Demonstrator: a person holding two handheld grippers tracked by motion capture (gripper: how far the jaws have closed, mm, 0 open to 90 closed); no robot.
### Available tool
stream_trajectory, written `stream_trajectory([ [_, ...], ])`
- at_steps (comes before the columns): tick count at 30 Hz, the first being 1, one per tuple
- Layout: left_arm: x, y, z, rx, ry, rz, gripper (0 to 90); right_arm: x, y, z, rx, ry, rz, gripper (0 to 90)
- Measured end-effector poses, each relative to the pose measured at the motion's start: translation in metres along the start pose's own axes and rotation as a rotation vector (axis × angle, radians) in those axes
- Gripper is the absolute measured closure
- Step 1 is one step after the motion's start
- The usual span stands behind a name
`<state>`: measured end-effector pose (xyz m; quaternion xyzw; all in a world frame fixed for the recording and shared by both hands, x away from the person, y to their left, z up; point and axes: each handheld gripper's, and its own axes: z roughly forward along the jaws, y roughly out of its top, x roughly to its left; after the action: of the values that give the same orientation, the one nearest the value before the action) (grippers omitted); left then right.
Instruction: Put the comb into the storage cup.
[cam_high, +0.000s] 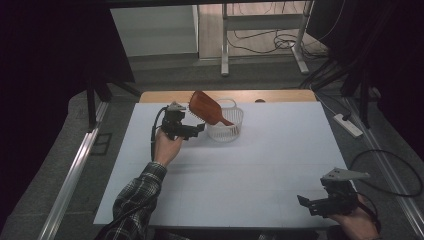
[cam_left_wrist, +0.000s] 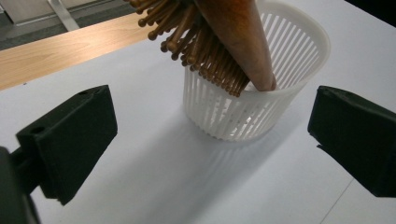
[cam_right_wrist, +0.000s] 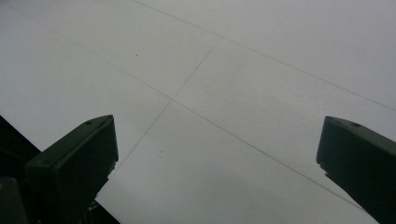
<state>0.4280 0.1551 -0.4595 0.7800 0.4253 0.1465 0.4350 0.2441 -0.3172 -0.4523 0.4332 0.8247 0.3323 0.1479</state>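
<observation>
A brown wooden hairbrush (cam_high: 206, 108) leans in a white slatted basket (cam_high: 226, 131) at the back middle of the table, handle down inside, bristled head sticking out up and to the left. In the left gripper view the brush (cam_left_wrist: 233, 37) and its bristles hang over the basket rim (cam_left_wrist: 299, 79). My left gripper (cam_high: 196, 130) is open, held just left of the basket, with nothing between its jaws (cam_left_wrist: 212, 154). Near the table's front right corner my right gripper (cam_high: 309, 204) is open and empty, over bare white tabletop (cam_right_wrist: 219, 154).
The white table cover (cam_high: 260, 165) spans the table, with a strip of bare wood (cam_high: 165, 96) along the far edge. Beyond the table stand metal desk legs (cam_high: 225, 55) and loose cables on the floor. A power strip (cam_high: 348, 125) lies off the right side.
</observation>
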Motion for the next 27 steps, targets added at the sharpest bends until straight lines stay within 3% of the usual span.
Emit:
stream_trajectory([
  [4, -0.001, -0.001, -0.002, -0.001, 0.015, 0.016, 0.5, 0.000, 0.000, -0.002, -0.041, -0.007, -0.002, 0.0],
  [10, -0.002, -0.004, -0.005, -0.011, 0.014, 0.021, 0.5, -0.001, 0.000, -0.001, -0.033, -0.007, 0.003, 0.0],
  [17, -0.002, -0.009, -0.009, 0.003, -0.019, 0.008, 0.3, -0.001, 0.000, -0.001, -0.031, -0.007, 0.003, 0.0],
  [27, -0.003, -0.017, -0.018, 0.012, -0.017, -0.001, 0.0, -0.001, 0.000, 0.000, -0.030, -0.004, 0.005, 0.0],
])
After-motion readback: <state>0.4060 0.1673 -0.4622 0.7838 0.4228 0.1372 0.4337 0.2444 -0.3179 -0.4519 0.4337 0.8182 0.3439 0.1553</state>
